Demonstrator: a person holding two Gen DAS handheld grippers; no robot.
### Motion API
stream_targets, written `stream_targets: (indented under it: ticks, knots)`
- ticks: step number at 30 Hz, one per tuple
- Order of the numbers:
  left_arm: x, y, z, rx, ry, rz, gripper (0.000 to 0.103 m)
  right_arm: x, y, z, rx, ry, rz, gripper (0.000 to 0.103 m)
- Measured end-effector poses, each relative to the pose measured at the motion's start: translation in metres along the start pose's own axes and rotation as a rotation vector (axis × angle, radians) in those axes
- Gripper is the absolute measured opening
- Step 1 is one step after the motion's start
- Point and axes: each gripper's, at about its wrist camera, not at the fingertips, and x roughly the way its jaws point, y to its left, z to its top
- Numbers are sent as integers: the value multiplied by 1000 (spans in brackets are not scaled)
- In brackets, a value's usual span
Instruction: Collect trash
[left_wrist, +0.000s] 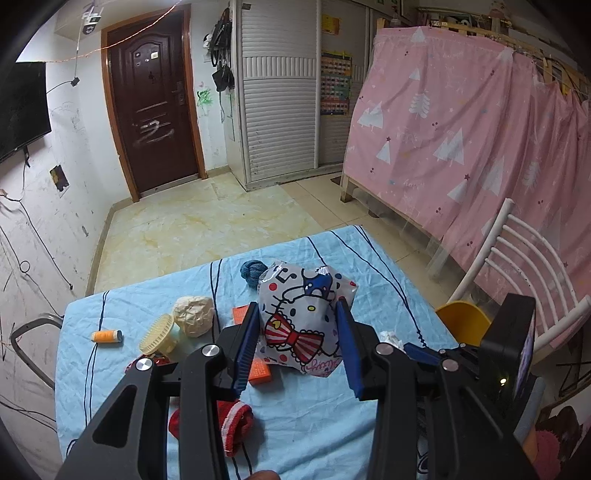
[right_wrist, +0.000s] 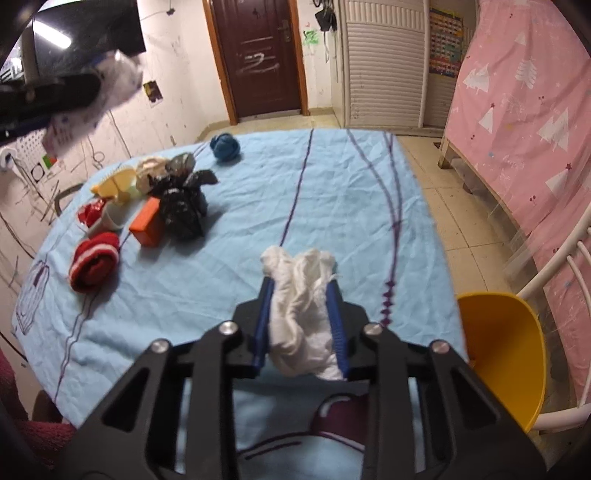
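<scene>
nearest the lens, the right gripper (right_wrist: 300, 325) has its jaws clamped on a wad of white tissue (right_wrist: 301, 314), held just above the blue-sheeted table (right_wrist: 332, 206). the left gripper (left_wrist: 297, 347) has its jaws closed on a crumpled cartoon-print plastic bag (left_wrist: 303, 314), lifted over the same table. a yellow bin (right_wrist: 506, 354) stands at the table's right edge beside a white chair (left_wrist: 517, 266) (likely where the trash is bound). more litter waits at the left of the table: a crumpled black bag (right_wrist: 183, 206) touching an orange box (right_wrist: 147, 221), a rolled red sock (right_wrist: 94, 266), a ball of brown paper (left_wrist: 194, 315), a blue yarn ball (right_wrist: 225, 147) and an orange spool (left_wrist: 107, 336). judged from here, the carry goes best with both grips kept firm, each load brought squarely over the bin's mouth before release, since tissue and bag are light and may drift.
</scene>
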Motion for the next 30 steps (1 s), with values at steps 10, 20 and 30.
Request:
stream_targets:
  ticks: [10, 20, 30]
  knots:
    - [13, -48, 8, 72, 25, -51, 33, -29, -64, -3, 124, -69, -86, 25]
    - [35, -111, 8, 164, 76, -124, 33, -51, -132, -21, 244, -95, -146, 25]
    - [34, -120, 13, 154, 63, -101, 33, -41, -101, -17, 191, -79, 63, 46]
